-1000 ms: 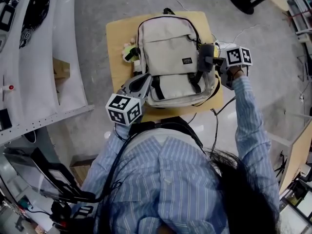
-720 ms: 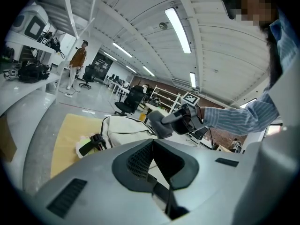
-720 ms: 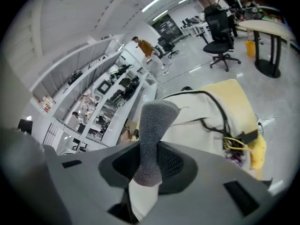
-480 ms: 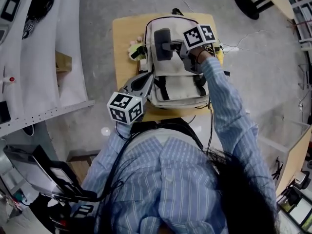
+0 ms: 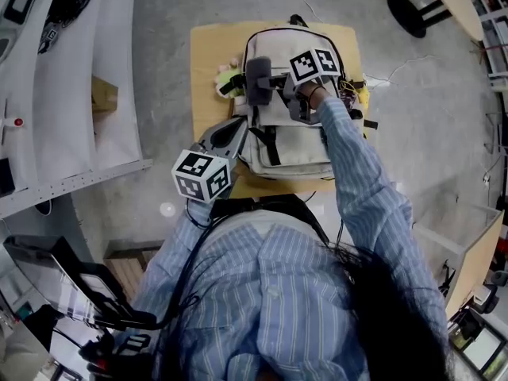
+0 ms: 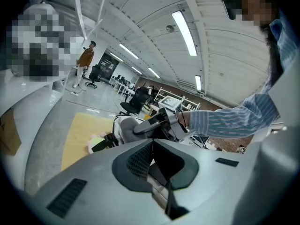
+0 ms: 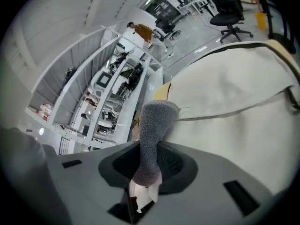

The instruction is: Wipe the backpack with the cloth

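Observation:
A beige backpack (image 5: 290, 137) lies flat on a small wooden table (image 5: 210, 62). My right gripper (image 5: 266, 82) is shut on a grey cloth (image 5: 259, 80) and hangs over the pack's upper left part. In the right gripper view the cloth (image 7: 152, 139) sticks up from the closed jaws, with the pack's fabric (image 7: 234, 111) just beyond it. My left gripper (image 5: 236, 129) is at the pack's near left corner, tilted up. Its jaws meet, and I see nothing between them in the left gripper view (image 6: 152, 156). That view shows the backpack (image 6: 125, 125) beyond.
A small green and yellow object (image 5: 228, 78) lies on the table left of the pack. White shelving (image 5: 63, 94) with a cardboard box (image 5: 101, 98) runs along the left. A black stool base (image 5: 413, 2) stands at the far right, and cables trail across the floor.
My right gripper has carried the cloth from the backpack's right side across to its upper left. The left gripper has stayed where it was.

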Motion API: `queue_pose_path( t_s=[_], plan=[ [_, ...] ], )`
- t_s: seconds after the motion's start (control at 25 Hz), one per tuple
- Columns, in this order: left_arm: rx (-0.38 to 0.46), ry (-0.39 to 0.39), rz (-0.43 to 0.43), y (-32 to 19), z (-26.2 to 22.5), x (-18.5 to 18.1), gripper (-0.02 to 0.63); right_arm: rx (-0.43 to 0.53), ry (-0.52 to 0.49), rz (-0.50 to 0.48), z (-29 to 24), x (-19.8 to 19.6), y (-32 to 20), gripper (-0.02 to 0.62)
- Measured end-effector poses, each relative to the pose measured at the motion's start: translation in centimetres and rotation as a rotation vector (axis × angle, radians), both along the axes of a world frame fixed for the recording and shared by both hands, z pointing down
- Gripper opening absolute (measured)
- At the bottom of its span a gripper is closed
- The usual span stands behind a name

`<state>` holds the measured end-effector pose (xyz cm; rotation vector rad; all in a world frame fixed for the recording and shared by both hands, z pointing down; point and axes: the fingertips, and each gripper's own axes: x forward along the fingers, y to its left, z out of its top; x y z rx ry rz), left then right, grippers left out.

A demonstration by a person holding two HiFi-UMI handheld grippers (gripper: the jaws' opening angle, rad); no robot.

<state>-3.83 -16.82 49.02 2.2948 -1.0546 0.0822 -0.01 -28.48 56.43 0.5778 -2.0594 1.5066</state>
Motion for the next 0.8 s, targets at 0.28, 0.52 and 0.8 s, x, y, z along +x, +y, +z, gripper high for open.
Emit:
queue_pose_path(
  t_s=[0.28, 0.52, 0.8],
  plan=[
    [0.001, 0.008, 0.027, -0.3, -0.2, 1.1, 0.005, 0.031, 0.105, 0.096, -0.8, 9.2, -1.2, 0.094],
    [-0.005, 0.003, 0.057, -0.1, 0.0, 2.4, 0.005, 0.018, 0.150, 0.272, -1.4, 19.6, -2.1, 0.094],
    [-0.009, -0.014, 0.081, 0.1, 0.1, 3.4, 0.005, -0.031, 0.095, 0.473, -1.5, 26.7, -2.0, 0.094]
  ],
)
